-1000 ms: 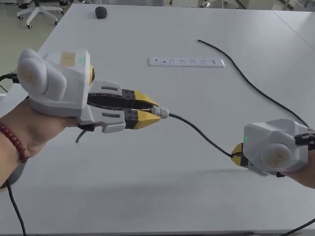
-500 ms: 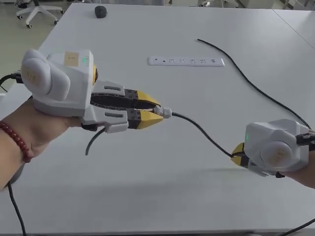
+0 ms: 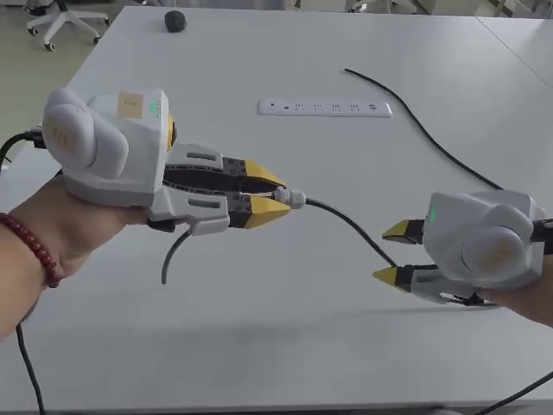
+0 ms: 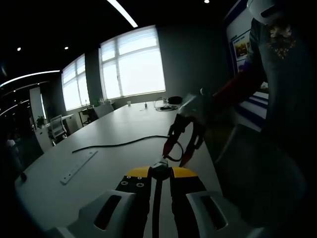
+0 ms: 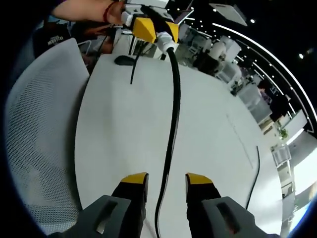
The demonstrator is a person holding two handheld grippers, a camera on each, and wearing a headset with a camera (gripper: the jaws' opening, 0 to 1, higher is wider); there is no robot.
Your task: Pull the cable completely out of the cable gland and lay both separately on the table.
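The white surface [image 3: 259, 337] carries a white power strip [image 3: 324, 108] lying flat toward its far side, a black cable [image 3: 415, 125] running from near the strip toward the right edge, and a small dark object [image 3: 175, 21] at the far edge.

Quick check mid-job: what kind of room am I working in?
Likely an office or meeting room: a long white table with a power strip on it, a wheeled office chair beside it, and large windows.

Left gripper [image 3: 275, 192] clamped tight, right gripper [image 3: 389, 252] jaws spread apart
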